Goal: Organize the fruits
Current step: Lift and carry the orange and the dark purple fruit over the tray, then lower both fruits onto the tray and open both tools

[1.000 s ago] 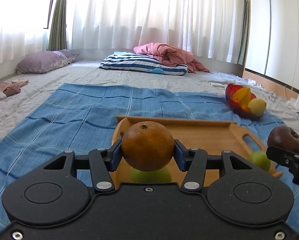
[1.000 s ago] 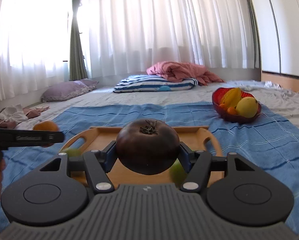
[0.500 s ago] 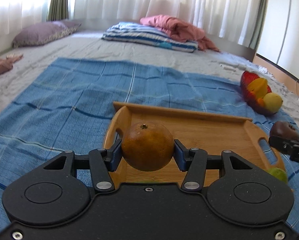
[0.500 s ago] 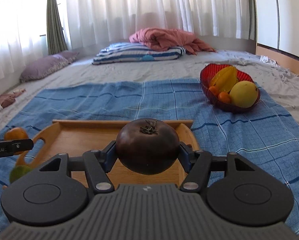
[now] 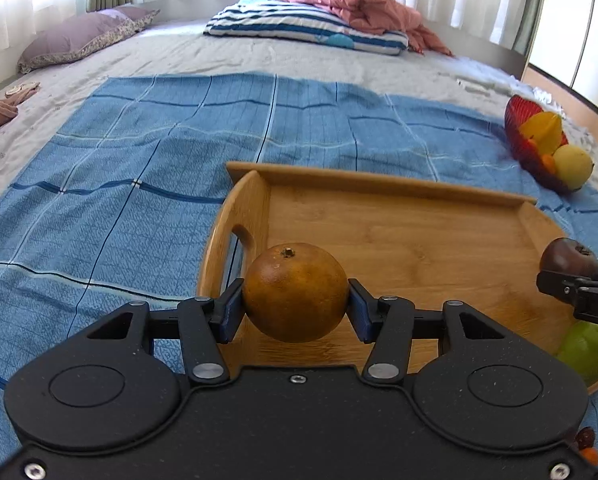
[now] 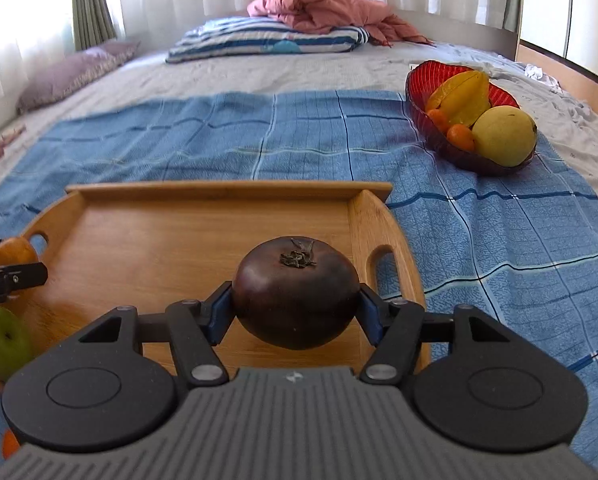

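- Left gripper pinches an orange above the tray, near its 9 o'clock handle
- Right gripper pinches a dark fruit near the 3 o'clock handle

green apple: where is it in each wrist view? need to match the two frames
Left wrist: green apple at the lower right edge, at the wooden tray's near right corner, just below the right gripper's finger.
Right wrist: green apple at the lower left edge, at the tray's near left corner, below the left gripper's finger.
Shared landmark: the red fruit bowl on the blue cloth, beyond the tray to the right in both.
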`<state>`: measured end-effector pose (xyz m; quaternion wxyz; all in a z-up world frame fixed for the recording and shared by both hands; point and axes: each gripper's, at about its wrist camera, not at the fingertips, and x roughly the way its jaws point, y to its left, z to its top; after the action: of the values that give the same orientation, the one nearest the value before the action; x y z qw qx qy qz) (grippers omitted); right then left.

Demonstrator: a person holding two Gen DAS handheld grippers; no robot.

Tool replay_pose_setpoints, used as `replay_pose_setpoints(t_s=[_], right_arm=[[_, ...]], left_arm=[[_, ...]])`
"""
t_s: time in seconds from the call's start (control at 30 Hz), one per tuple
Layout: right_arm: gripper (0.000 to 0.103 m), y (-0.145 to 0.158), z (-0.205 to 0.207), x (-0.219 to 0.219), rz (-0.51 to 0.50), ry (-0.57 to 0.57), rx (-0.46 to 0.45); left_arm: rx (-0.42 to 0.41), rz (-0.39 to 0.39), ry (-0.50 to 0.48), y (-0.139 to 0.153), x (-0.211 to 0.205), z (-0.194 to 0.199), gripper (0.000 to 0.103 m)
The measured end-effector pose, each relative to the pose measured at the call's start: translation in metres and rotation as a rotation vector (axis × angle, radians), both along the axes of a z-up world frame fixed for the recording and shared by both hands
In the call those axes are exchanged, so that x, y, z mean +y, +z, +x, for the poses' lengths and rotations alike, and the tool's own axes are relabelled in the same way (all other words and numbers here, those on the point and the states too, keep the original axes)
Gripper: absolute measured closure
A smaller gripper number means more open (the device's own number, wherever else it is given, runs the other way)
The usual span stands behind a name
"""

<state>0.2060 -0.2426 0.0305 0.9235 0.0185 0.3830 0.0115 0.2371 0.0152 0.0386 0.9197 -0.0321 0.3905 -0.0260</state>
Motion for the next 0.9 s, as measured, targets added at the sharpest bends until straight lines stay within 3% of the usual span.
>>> replay_pose_setpoints(t_s=[0.5,0.9], right_arm=[[0.037,-0.015,0.006,-0.003,-0.013,-0.011,0.052],[0.035,-0.018,0.0,-0.002,-0.023,0.001,0.037]], left_arm=[[0.016,0.062,-0.002,-0.011,-0.008,0.007,0.052],[-0.002,0.12,-0.018,-0.015,-0.015,0.005,0.052]])
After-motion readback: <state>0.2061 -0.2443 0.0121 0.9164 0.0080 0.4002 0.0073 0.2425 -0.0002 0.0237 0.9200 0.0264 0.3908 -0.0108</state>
